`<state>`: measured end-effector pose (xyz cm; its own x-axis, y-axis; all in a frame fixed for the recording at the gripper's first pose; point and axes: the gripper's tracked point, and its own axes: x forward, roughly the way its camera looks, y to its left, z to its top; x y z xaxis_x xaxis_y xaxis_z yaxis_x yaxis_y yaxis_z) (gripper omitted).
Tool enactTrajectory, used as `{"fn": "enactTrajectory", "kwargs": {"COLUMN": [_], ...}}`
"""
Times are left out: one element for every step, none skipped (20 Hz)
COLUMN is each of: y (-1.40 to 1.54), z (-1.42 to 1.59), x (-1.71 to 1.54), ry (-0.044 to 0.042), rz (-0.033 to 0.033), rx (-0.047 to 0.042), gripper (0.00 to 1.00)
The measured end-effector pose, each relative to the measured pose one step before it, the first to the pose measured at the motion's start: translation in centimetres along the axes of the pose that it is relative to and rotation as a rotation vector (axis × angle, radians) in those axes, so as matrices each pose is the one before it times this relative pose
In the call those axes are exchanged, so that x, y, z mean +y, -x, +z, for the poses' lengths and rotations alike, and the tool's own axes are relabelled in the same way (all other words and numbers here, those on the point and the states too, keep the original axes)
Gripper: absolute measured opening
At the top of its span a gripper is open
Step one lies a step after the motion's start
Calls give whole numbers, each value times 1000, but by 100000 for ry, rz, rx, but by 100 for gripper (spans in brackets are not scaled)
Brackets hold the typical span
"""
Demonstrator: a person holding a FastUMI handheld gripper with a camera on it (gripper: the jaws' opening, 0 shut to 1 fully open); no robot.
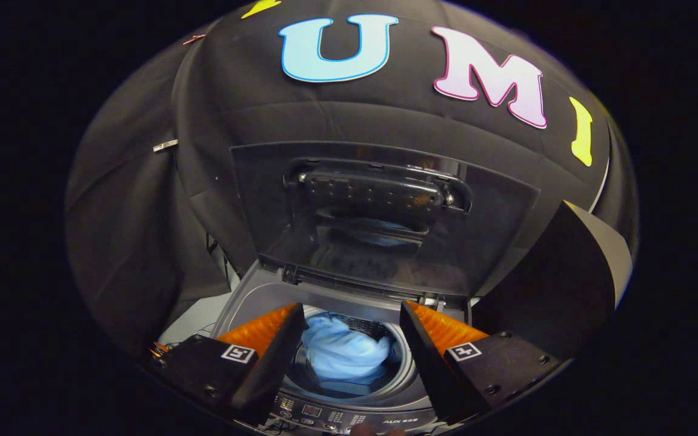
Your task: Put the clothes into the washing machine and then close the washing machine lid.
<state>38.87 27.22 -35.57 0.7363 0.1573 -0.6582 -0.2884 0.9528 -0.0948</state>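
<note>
Gripper (pixel 349 339), low centre of frame, jaws wide apart, holding nothing. Between the fingers and just beyond them: light blue clothes (pixel 343 354) bunched inside the drum (pixel 406 363) of the washing machine (pixel 252 290), so the load looks already in. Cloth is soft, limp, light; no more handling needed by the look of it.

Lid (pixel 379 218) stands up open, mid frame, hinged at the back edge of the tub opening, dark see-through panel with a handle block (pixel 379 191) near its top. Lid likely stiff, light-ish, glossy so slippery on the flat; better to hook or push at the top edge or handle and swing it down. May drop fast past the tipping point.

Control panel (pixel 325 418) sits at bottom of frame, under the fingers. A dark box (pixel 567 272) sits at right of the machine.
</note>
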Motion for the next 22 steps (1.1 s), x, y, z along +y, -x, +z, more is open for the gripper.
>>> {"fn": "enactTrajectory", "kwargs": {"y": [259,256,367,523,557,588,723,741,728,566,672,593,373,233,215,62,-64,-62,-286,-535,-761,-530], "z": [175,128,307,408,603,806,896,1066,1159,1217,1381,1300,1288,1374,1622,1521,1570,1681,1850,1500,1352,1241], "x": [63,97,-9,134,130,243,228,183,97,107,32,230,356,32,-59,-174,-261,-173,-203,-498,-592,-525], "ry": [-478,-657,-665,-375,-173,-195,-125,-438,-742,-889,-567,-480,-131,710,954,994,602,59,166,567,671,122], "rz": [516,362,156,309,636,754,1119,969,769,592,751,1454,1963,1089,834,204,-292,-148,-379,-1287,-1307,-1744], "rx": [-784,-678,-810,-1075,-1522,-2092,-2080,-2400,-2677,-2789,-2515,-2326,-2588,-2865,-3287,-3584,-3817,-4193,-4397,-4292,-3723,-2662], "gripper": [99,99,99,99,99,99,99,99,99,99,99,99,99,99,99,99,99,98,99,98,98,98]}}
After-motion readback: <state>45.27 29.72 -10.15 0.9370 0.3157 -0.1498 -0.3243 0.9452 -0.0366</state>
